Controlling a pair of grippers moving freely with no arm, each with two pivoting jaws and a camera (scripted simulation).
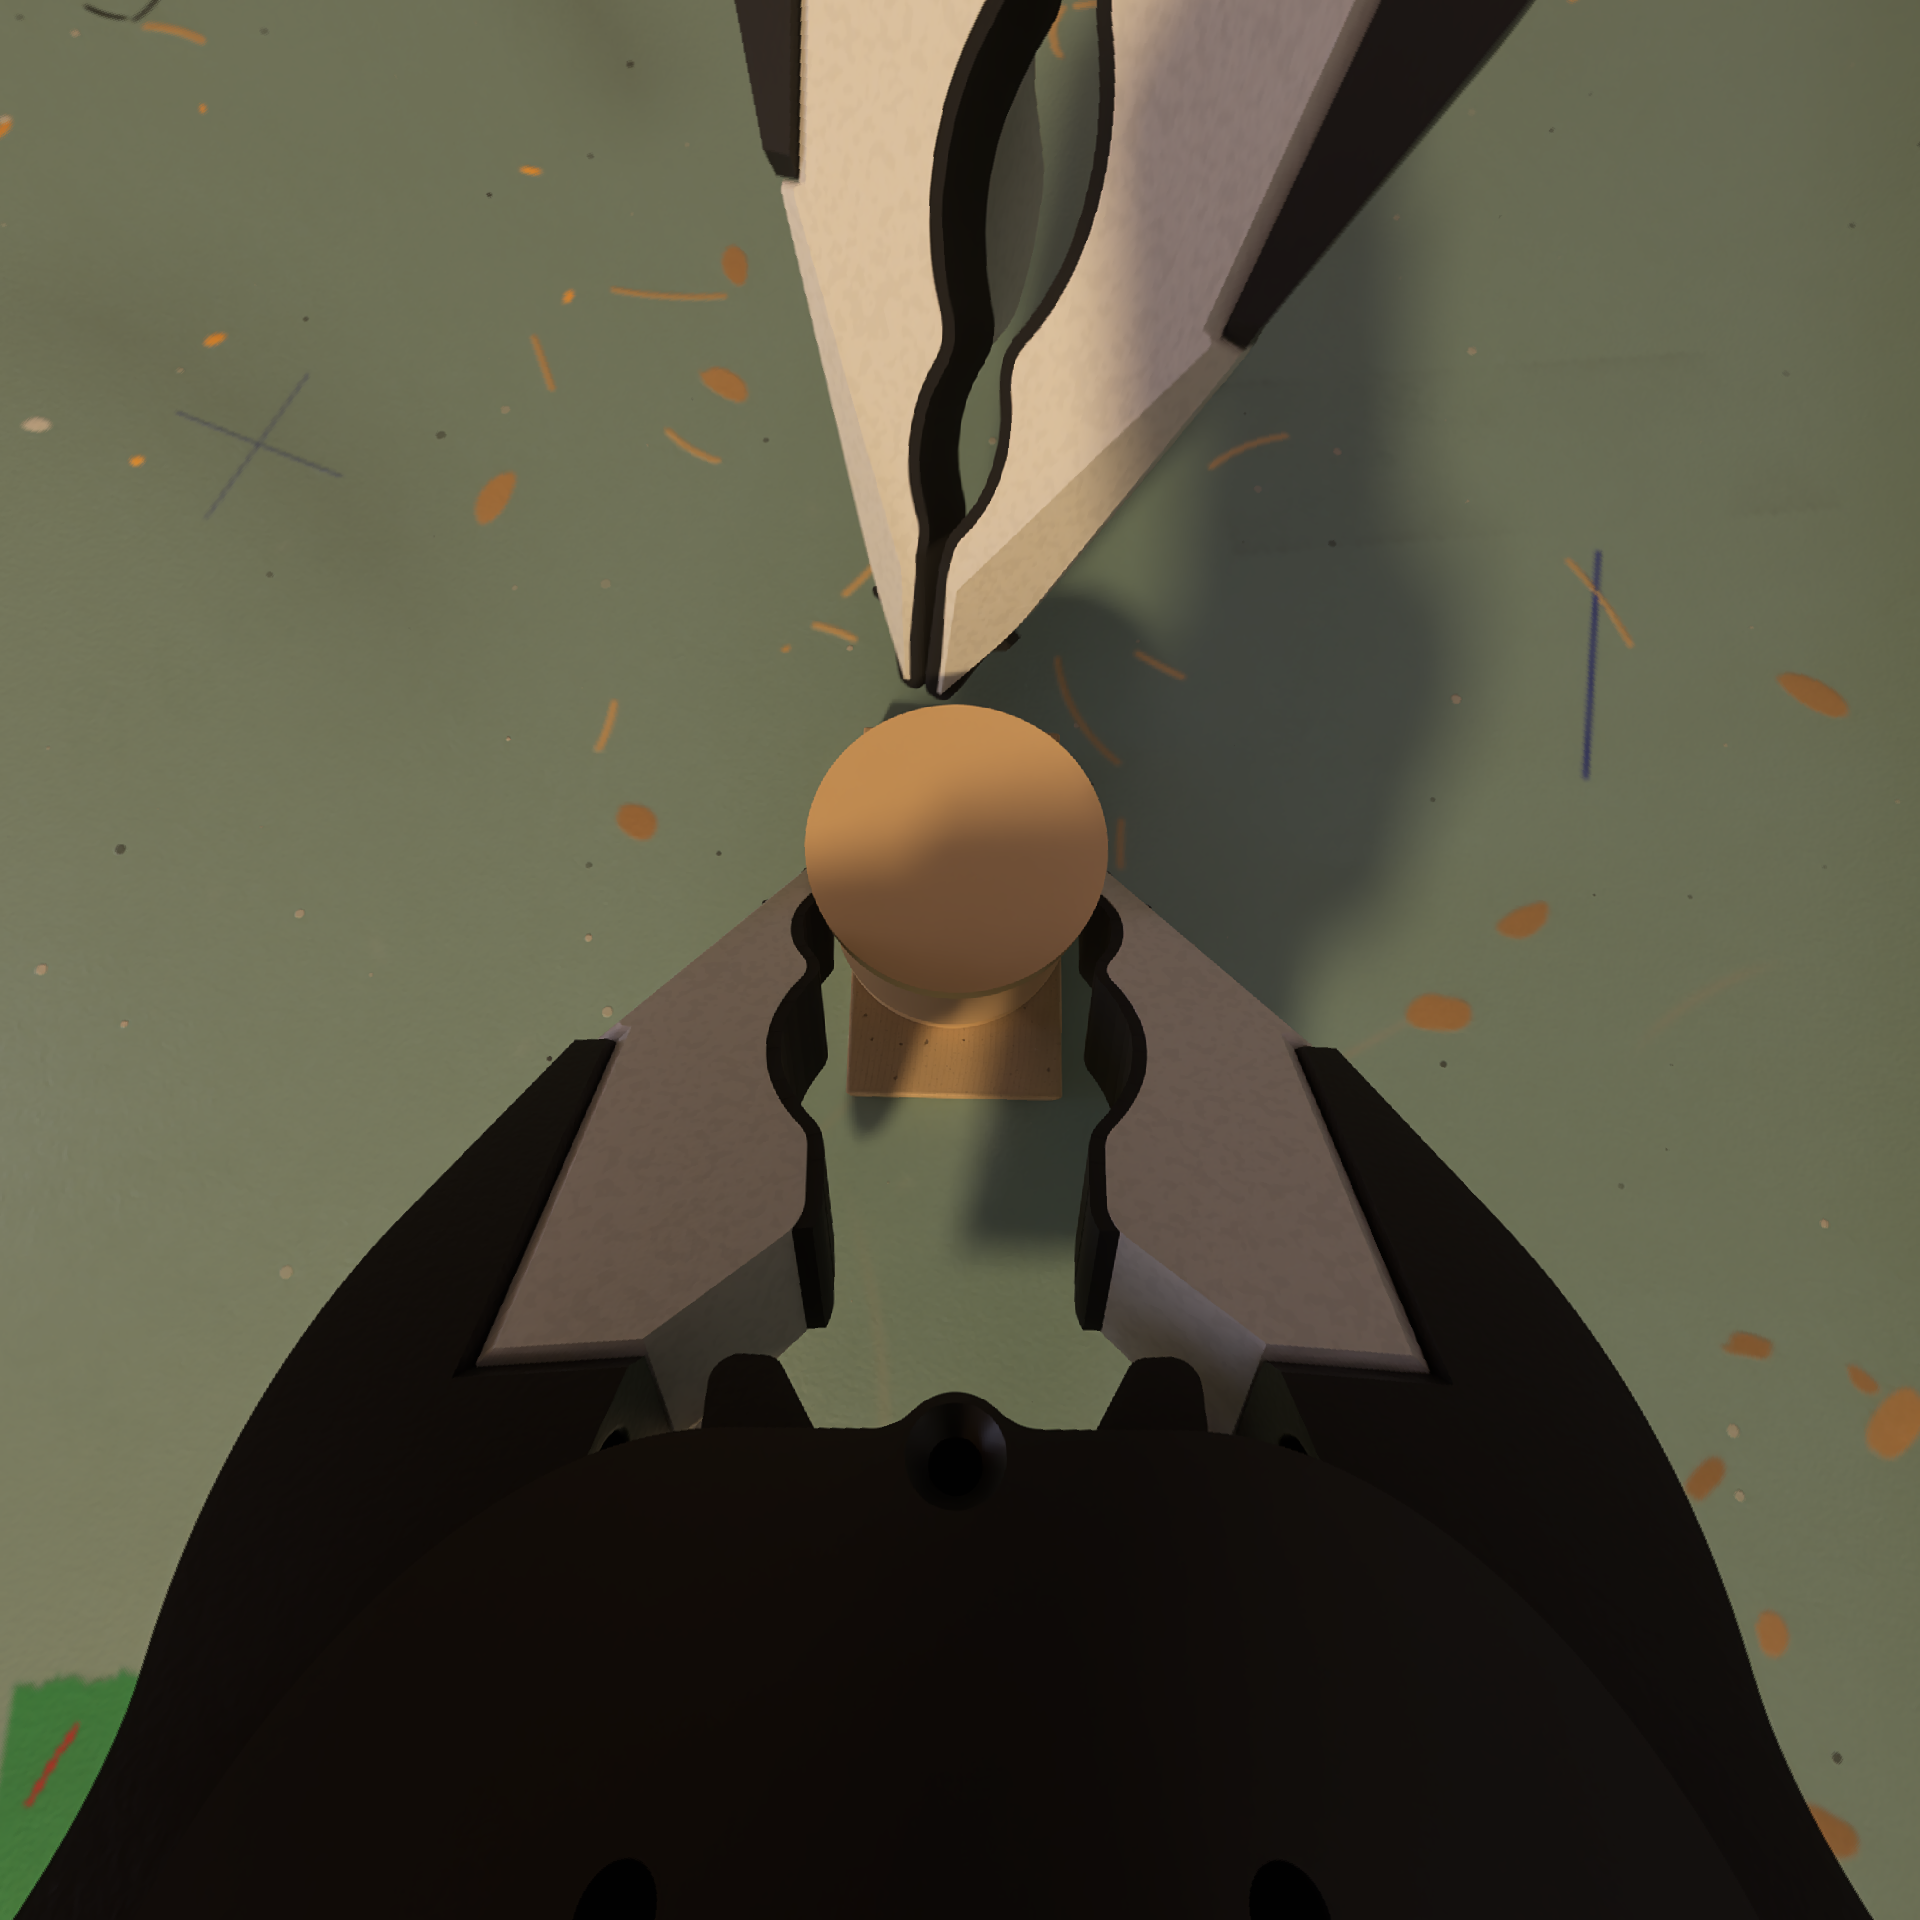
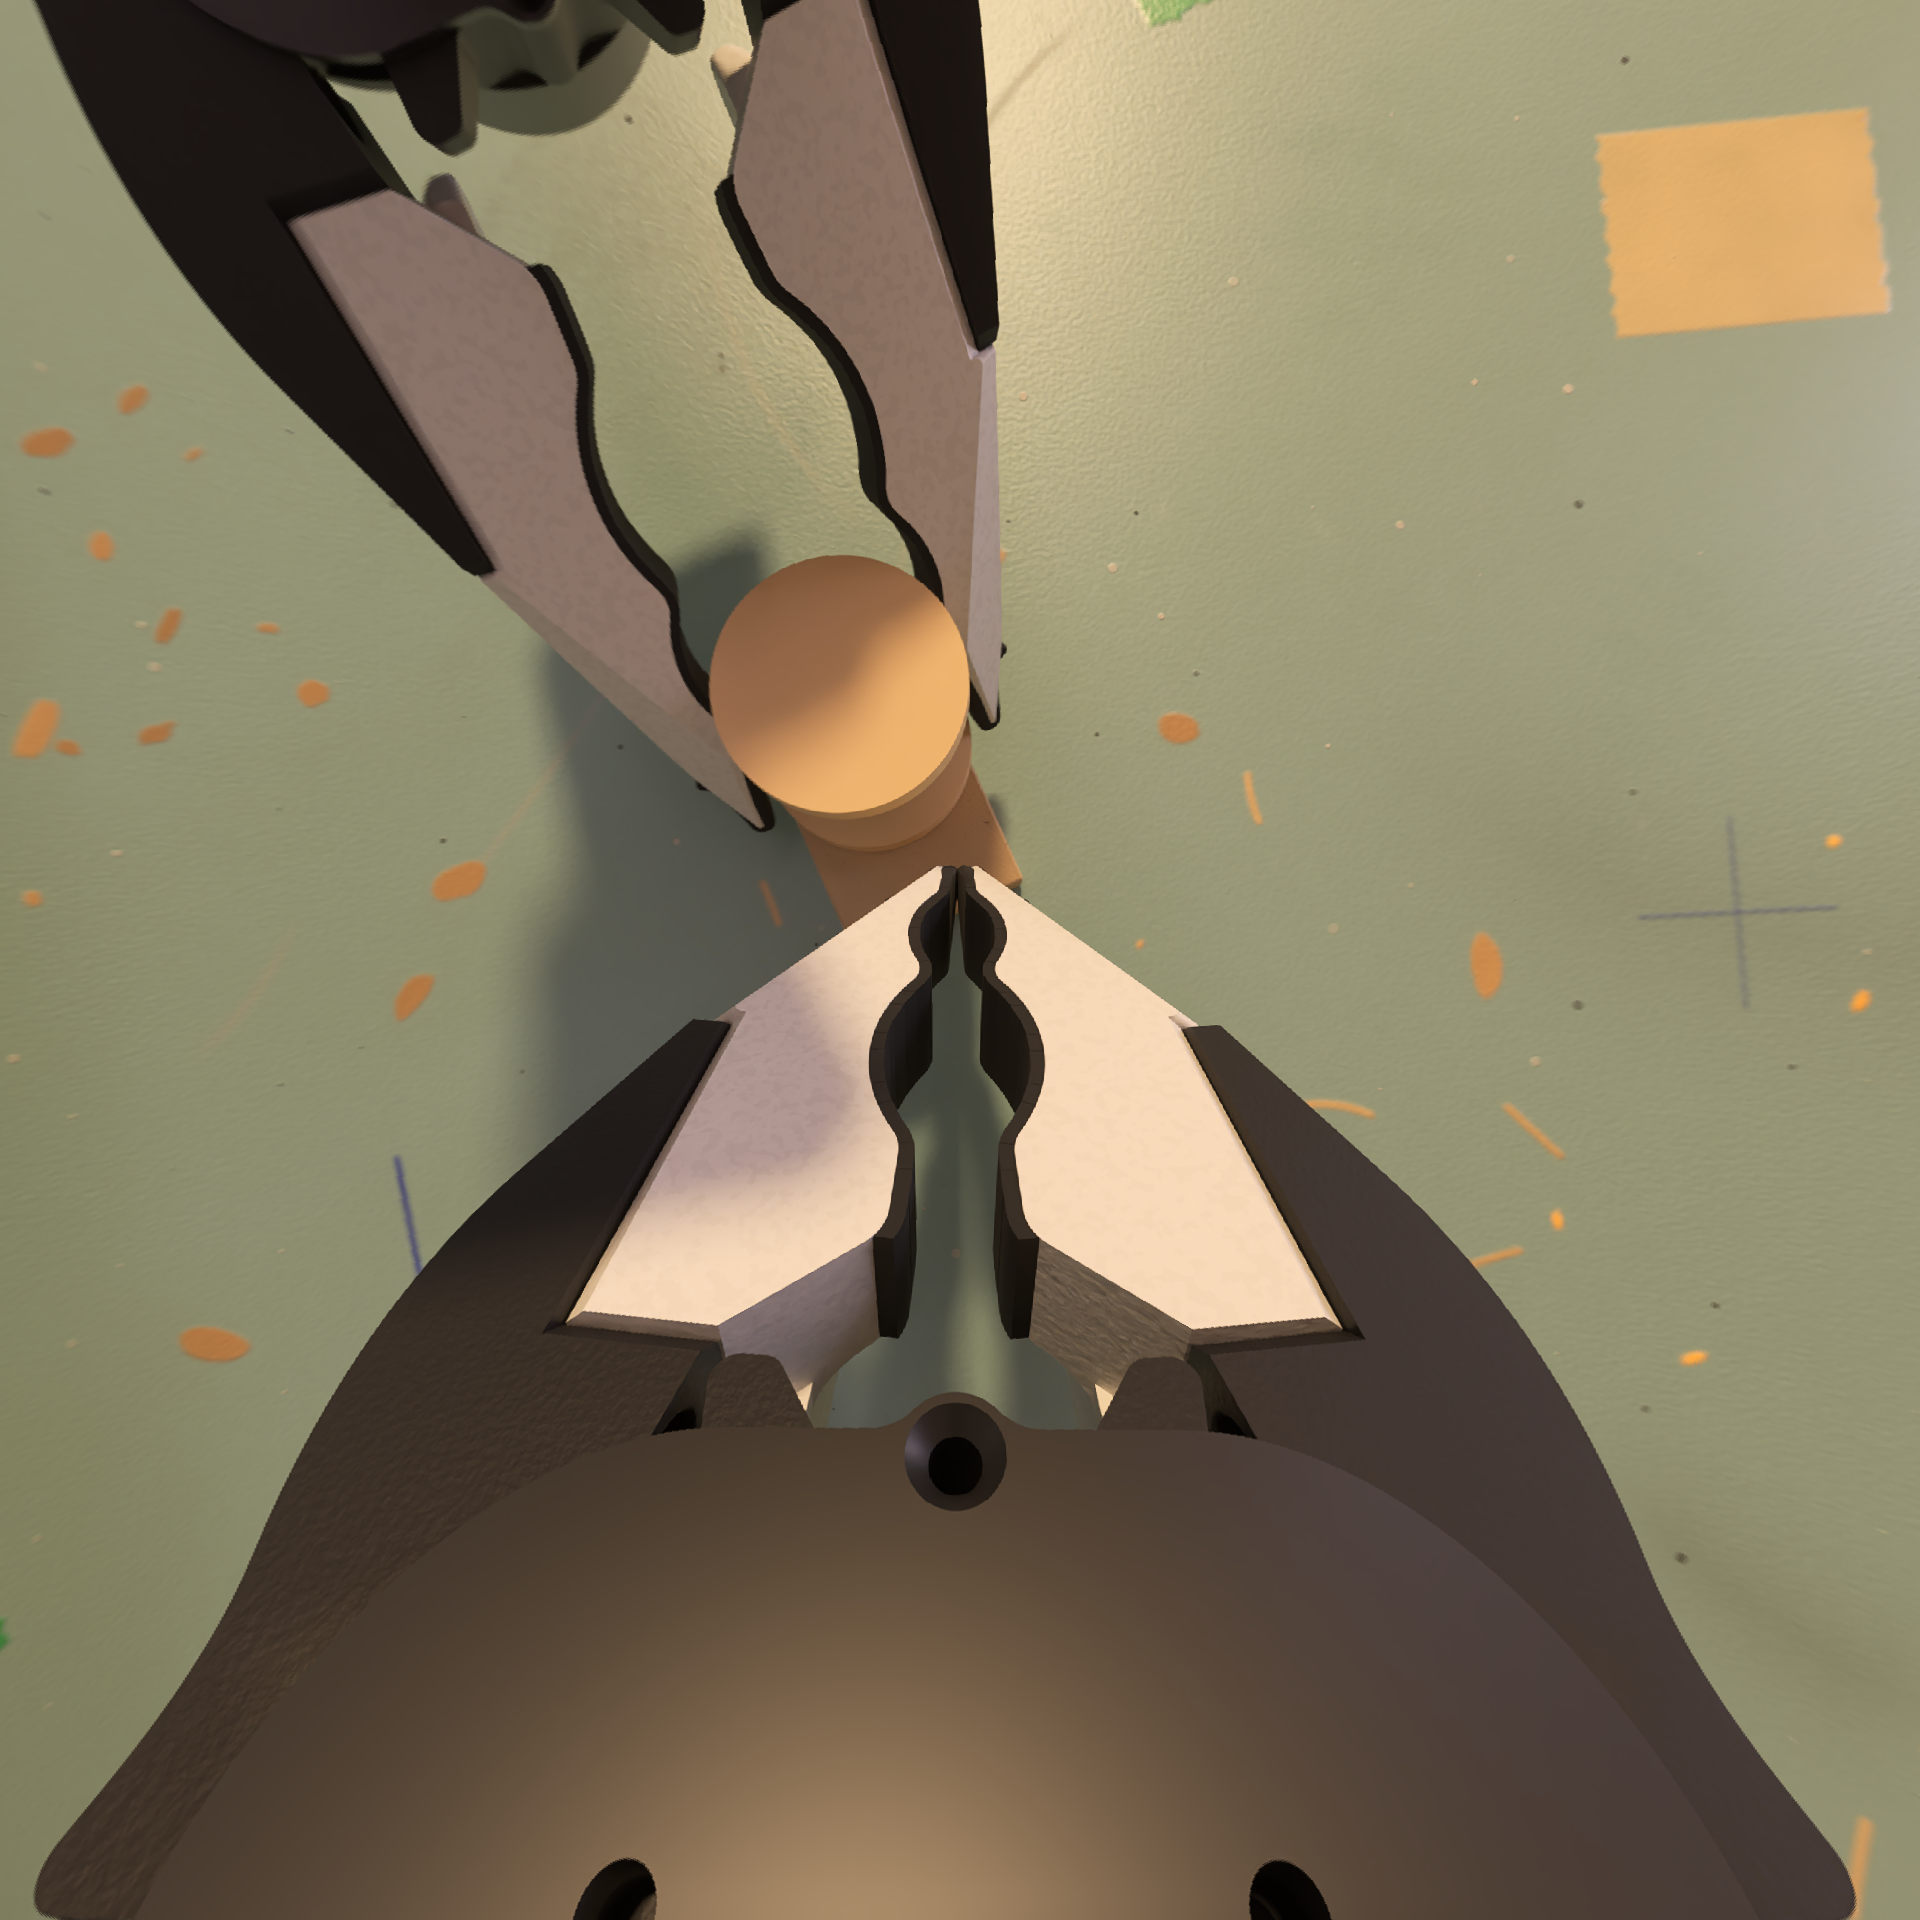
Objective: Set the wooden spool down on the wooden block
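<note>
The wooden spool (image 1: pixel 956 852) stands upright with its round top towards the camera, over the small square wooden block (image 1: pixel 956 1055), and its lower end appears to sit on the block. My left gripper (image 1: pixel 956 896) is shut on the spool, one finger on each side just under the top flange. In the right wrist view the spool (image 2: pixel 840 686) is held between the left gripper's fingers (image 2: pixel 873 769), and part of the block (image 2: pixel 904 878) shows below. My right gripper (image 2: pixel 956 878) is shut and empty, with its tips just short of the spool; it also shows in the left wrist view (image 1: pixel 928 681).
The table is a grey-green mat (image 1: pixel 312 727) with orange flecks and thin pen marks. An orange square patch (image 2: pixel 1740 223) lies flat at the far right. A green patch (image 1: pixel 62 1756) lies flat at the left edge.
</note>
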